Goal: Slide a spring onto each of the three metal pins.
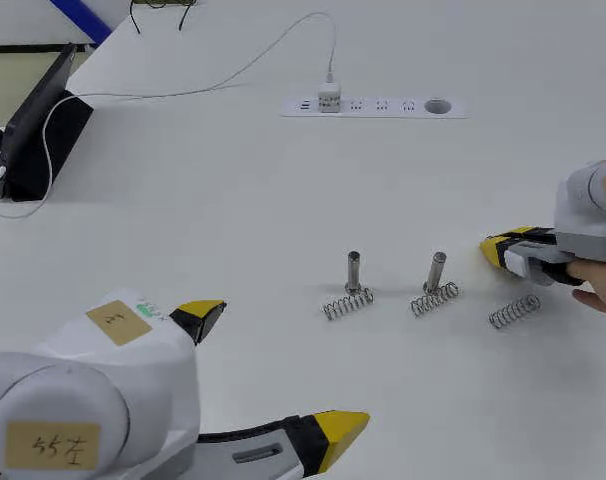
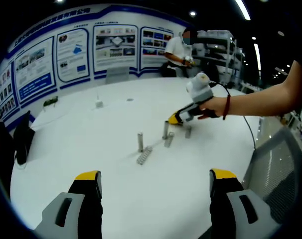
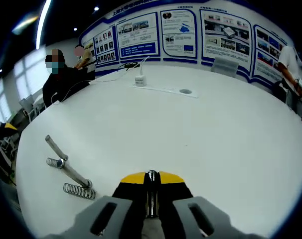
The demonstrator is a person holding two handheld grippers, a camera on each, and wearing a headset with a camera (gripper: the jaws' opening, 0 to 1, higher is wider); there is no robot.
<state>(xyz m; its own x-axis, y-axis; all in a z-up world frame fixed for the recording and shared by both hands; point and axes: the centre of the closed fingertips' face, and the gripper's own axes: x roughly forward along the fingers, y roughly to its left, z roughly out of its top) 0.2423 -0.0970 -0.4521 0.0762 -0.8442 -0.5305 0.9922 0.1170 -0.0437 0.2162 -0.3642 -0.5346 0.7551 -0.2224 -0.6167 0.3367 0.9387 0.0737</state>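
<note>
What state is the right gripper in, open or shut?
The right gripper is shut on a metal pin: its yellow-tipped jaws press against the shaft standing between them.

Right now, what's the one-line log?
left gripper open, empty | right gripper shut on one pin | two pins upright, bare | three springs lying loose

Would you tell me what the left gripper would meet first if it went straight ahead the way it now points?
Most likely the nearest spring, lying at the foot of the nearest pin, just left of the line between the open jaws of the left gripper. Depth is hard to judge.
</note>
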